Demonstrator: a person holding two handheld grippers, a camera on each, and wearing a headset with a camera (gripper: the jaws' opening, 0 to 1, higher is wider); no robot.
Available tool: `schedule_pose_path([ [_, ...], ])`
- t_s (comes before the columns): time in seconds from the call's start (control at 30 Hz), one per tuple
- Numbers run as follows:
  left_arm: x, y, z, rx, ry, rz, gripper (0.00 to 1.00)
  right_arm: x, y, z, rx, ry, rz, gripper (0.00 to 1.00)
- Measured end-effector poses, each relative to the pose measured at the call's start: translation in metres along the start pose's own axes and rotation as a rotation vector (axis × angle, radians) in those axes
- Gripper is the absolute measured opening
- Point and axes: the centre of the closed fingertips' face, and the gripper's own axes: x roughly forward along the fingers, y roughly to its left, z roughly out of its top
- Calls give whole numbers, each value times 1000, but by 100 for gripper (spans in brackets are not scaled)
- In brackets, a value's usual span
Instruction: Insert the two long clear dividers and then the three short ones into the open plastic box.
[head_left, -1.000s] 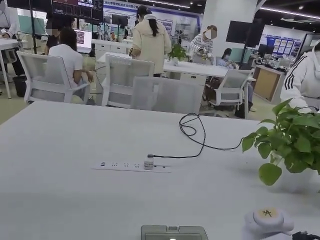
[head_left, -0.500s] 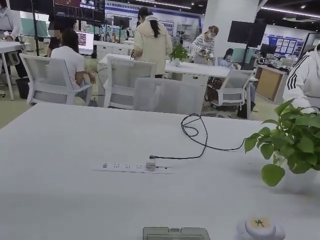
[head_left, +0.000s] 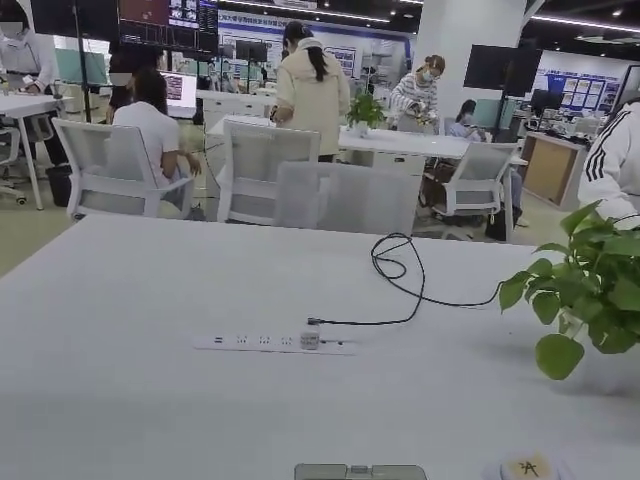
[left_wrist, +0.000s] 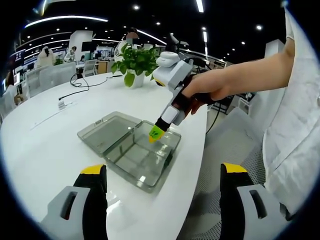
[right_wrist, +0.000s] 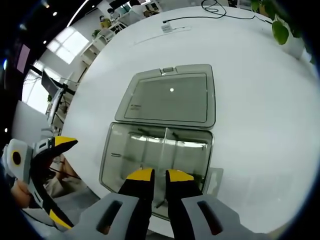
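Yellow-tipped right gripper (right_wrist: 159, 176) is clenching one thin clear divider (right_wrist: 165, 147), which is standing upright across the box (right_wrist: 111, 150). One box, smoky clear plastic, is sitting open near the edge of the table (right_wrist: 250, 125), its one lid (right_wrist: 170, 95) lying flat behind. Further dividers too transparent to count. Alongside, left gripper (left_wrist: 162, 169) is hanging released, jaws wide. One potted plant (left_wrist: 132, 60) is standing beyond.

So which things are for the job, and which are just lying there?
For the job: plastic box, clear divider, right gripper, left gripper.
Just lying about: potted plant, power strip, black cable.
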Motion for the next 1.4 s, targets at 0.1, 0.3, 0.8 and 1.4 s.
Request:
schedule_pose_path([
  [0.1, -1, 1, 0, -3, 4, 9, 96, 0, 0, 0, -9, -3, 12, 11],
  [0.3, -4, 3, 0, -12, 9, 36, 95, -2, 1, 0, -40, -24, 40, 11],
  [0.8, -16, 4, -2, -38, 20, 122, 94, -36, 11, 10, -145, -114, 131, 24],
  [1.4, -35, 24, -10, -116, 43, 255, 90, -83, 15, 11, -434, -245, 224, 53],
])
